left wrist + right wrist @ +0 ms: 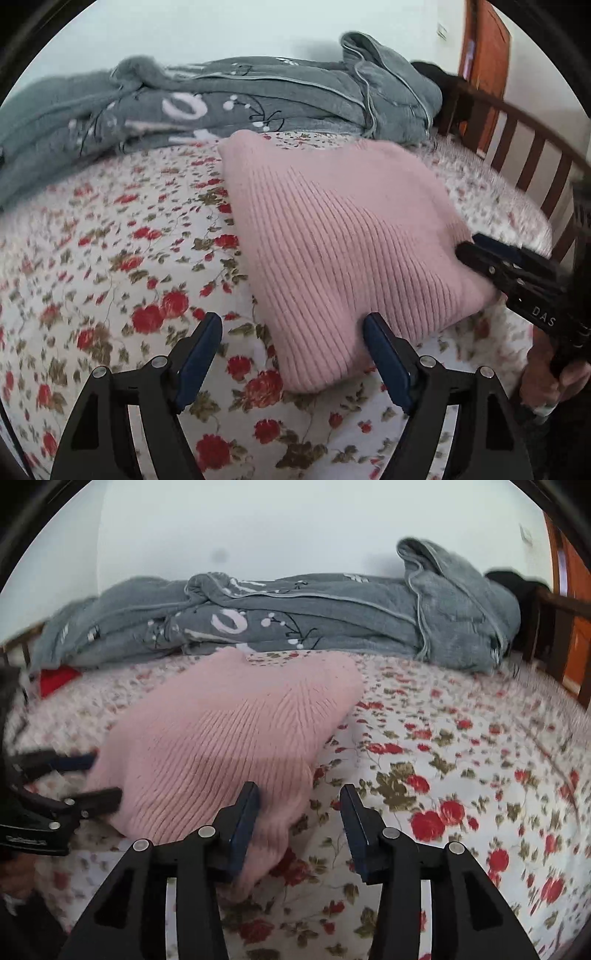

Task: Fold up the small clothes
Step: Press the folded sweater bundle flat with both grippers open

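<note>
A folded pink ribbed knit garment (332, 236) lies on the floral bedsheet (110, 258); it also shows in the right wrist view (221, 738). My left gripper (291, 325) is open and empty, its jaws straddling the garment's near left corner. My right gripper (299, 797) is open and empty at the garment's near right corner, its left finger (247, 812) over the cloth. The right gripper also shows in the left wrist view (476, 247) at the garment's right edge. The left gripper shows in the right wrist view (96, 779) at the garment's left edge.
A rumpled grey quilt (221, 99) lies along the far side of the bed. A wooden slatted bed rail (524, 147) runs along the right, with an orange door (484, 66) behind. A red item (59, 679) lies at far left.
</note>
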Demonstrator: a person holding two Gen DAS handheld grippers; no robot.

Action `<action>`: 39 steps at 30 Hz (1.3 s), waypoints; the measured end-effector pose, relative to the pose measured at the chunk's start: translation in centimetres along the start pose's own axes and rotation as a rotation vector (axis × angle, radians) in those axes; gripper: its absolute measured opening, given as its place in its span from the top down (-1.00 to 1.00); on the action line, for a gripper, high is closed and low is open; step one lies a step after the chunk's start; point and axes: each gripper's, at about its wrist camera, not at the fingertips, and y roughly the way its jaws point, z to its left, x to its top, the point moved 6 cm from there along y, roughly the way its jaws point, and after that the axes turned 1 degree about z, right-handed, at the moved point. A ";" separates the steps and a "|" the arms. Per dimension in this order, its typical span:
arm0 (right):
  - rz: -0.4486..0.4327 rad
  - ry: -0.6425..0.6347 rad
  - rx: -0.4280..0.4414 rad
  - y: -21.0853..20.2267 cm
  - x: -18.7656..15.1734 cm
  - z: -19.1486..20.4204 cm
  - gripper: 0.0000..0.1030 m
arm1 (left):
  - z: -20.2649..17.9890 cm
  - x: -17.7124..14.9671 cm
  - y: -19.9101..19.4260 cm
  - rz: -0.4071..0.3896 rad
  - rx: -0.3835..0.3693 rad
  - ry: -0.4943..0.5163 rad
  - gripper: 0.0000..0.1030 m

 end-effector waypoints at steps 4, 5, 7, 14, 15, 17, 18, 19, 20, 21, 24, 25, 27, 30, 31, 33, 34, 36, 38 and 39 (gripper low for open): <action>-0.048 0.031 0.023 -2.9 1.2 0.2 0.14 | 0.5 1.0 -2.2 -0.069 -0.006 0.000 -0.49; -0.065 0.025 0.030 -3.5 1.5 0.6 0.14 | 0.6 1.4 -2.5 -0.081 -0.012 -0.009 -0.49; -0.092 0.010 0.065 -4.4 2.0 2.0 0.10 | 0.8 1.9 -2.7 -0.081 -0.036 -0.034 -0.49; 0.001 0.016 0.067 -1.9 0.1 3.8 0.64 | 1.3 1.1 -2.3 -0.051 -0.017 -0.021 -0.49; 0.004 0.022 0.075 -2.0 -0.1 3.5 0.67 | 1.4 1.0 -2.3 -0.049 -0.029 -0.032 -0.49; -0.071 0.085 0.134 -3.6 0.4 2.3 0.76 | 1.1 1.1 -2.0 -0.033 -0.078 -0.055 -0.49; -0.112 0.122 0.169 -4.4 0.7 1.7 0.80 | 1.0 1.1 -1.6 -0.025 -0.081 -0.051 -0.49; -0.132 0.152 0.183 -4.7 1.0 1.1 0.80 | 0.9 1.0 -1.0 -0.015 -0.062 -0.042 -0.49; -0.116 0.162 0.159 -4.3 0.9 0.7 0.88 | 0.9 0.8 -0.3 0.004 -0.027 -0.031 -0.53; -0.076 0.155 0.115 -3.2 0.5 0.4 0.91 | 0.9 0.6 0.3 0.023 -0.013 -0.028 -0.53; 0.041 0.133 0.057 -0.5 -1.3 0.2 0.91 | 1.2 0.3 0.3 0.027 -0.040 -0.061 -0.52; 0.038 0.126 0.055 -0.5 -1.4 0.2 0.91 | 1.2 0.6 -0.4 0.004 -0.045 -0.062 -0.51; 0.009 0.118 0.062 -1.8 -0.7 0.3 0.87 | 1.0 1.3 -1.4 -0.026 -0.057 -0.041 -0.49; -0.046 0.136 0.080 -3.6 0.9 0.3 0.78 | 0.9 2.0 -1.7 -0.035 -0.079 -0.035 -0.49; -0.063 0.137 0.085 -3.9 1.3 0.2 0.72 | 0.9 2.1 -1.5 -0.031 -0.079 -0.037 -0.49; -0.083 0.153 0.096 -3.9 1.7 0.0 0.27 | 1.0 1.7 -0.4 0.001 -0.059 -0.034 -0.49; -0.076 0.168 0.097 -3.4 1.6 -0.1 0.21 | 1.1 1.3 0.5 0.034 -0.033 -0.029 -0.52; -0.023 0.172 0.080 -1.9 1.1 -0.2 0.22 | 1.2 0.5 1.7 0.088 -0.031 -0.024 -0.54; 0.062 0.127 0.008 0.0 -0.3 -0.4 0.26 | 1.3 0.7 1.3 0.089 -0.055 -0.030 -0.54; 0.075 0.110 -0.007 0.3 -0.6 -0.5 0.27 | 1.4 0.9 1.0 0.088 -0.062 -0.026 -0.54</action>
